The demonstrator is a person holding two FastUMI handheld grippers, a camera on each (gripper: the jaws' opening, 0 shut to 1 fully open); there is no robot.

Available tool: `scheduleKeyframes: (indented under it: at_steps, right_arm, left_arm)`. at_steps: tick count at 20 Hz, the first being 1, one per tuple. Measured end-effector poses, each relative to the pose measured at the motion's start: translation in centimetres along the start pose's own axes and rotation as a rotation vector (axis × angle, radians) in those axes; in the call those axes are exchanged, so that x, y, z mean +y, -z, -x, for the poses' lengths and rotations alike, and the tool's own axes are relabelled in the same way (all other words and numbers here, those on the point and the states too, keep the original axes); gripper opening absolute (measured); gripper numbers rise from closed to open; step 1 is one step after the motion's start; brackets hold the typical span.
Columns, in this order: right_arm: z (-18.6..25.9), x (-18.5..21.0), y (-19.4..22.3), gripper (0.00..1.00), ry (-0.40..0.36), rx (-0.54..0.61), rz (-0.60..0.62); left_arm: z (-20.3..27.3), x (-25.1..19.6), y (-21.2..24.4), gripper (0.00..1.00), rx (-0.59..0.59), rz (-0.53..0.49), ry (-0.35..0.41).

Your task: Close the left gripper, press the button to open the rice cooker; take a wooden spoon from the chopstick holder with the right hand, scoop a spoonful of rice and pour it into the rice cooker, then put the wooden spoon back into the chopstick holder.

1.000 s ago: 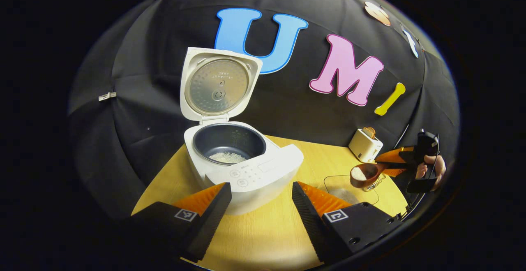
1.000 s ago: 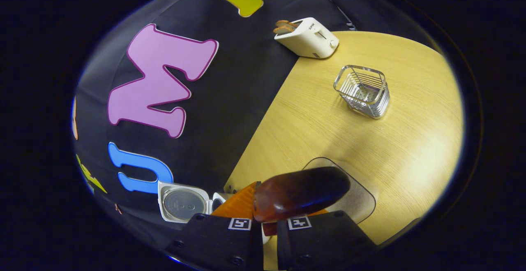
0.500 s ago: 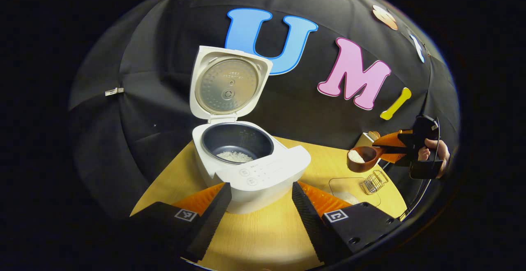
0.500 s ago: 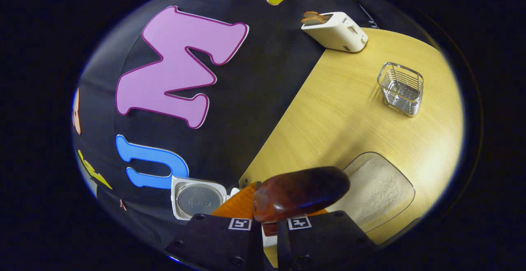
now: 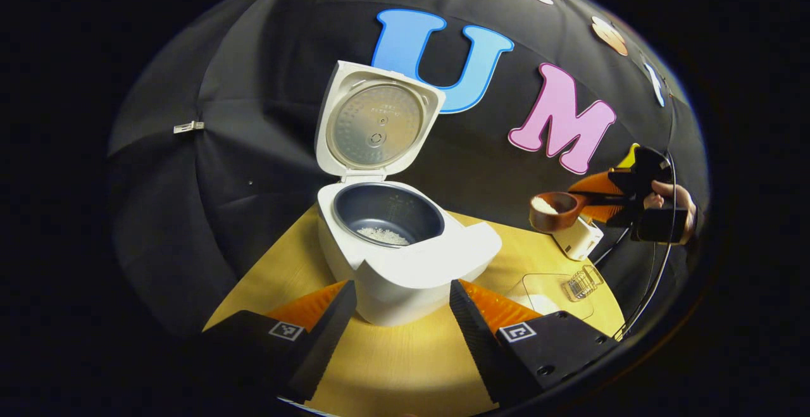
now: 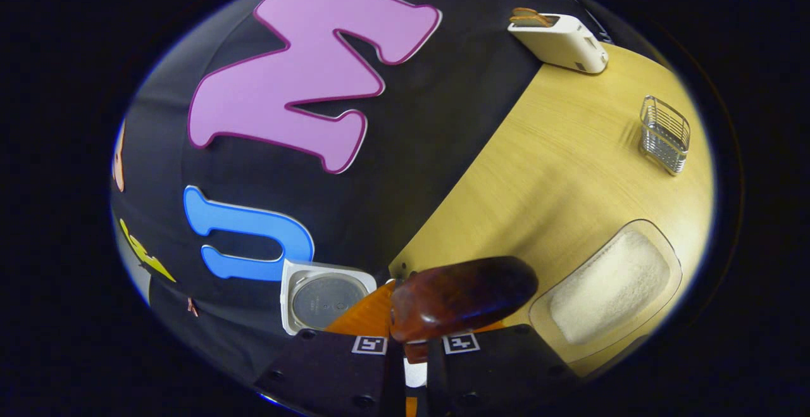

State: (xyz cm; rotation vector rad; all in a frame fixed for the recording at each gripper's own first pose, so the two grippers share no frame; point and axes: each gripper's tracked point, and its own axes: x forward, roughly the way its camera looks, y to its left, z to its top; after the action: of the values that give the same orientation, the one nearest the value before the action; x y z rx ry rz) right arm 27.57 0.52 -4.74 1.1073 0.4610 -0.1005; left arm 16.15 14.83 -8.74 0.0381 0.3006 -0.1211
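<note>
Wooden spoon point(image 5: 552, 210) heaped with rice, rice cooker point(image 5: 405, 259) lid raised

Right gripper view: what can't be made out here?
- Rice in the wooden spoon: only the bowl's underside faces the camera.
- Rice cooker pot: hidden behind the right gripper.
- Spoon handle: buried between the fingers.
- Chopstick holder contents: too small to tell.

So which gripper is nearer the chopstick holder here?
Right. The right gripper, shut on the wooden spoon, hangs above the chopstick holder; the left gripper sits open in front of the rice cooker.
</note>
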Motion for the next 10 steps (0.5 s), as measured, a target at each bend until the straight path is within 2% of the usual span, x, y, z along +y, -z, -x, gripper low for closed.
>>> scheduleKeyframes:
  at_steps: [10]
  right_arm:
    - [-8.7,6.5,7.5,0.18,-0.053,0.154,0.06]
  left_arm:
    - [1.6,4.9,-0.2,0.96,-0.029,0.08,-0.1]
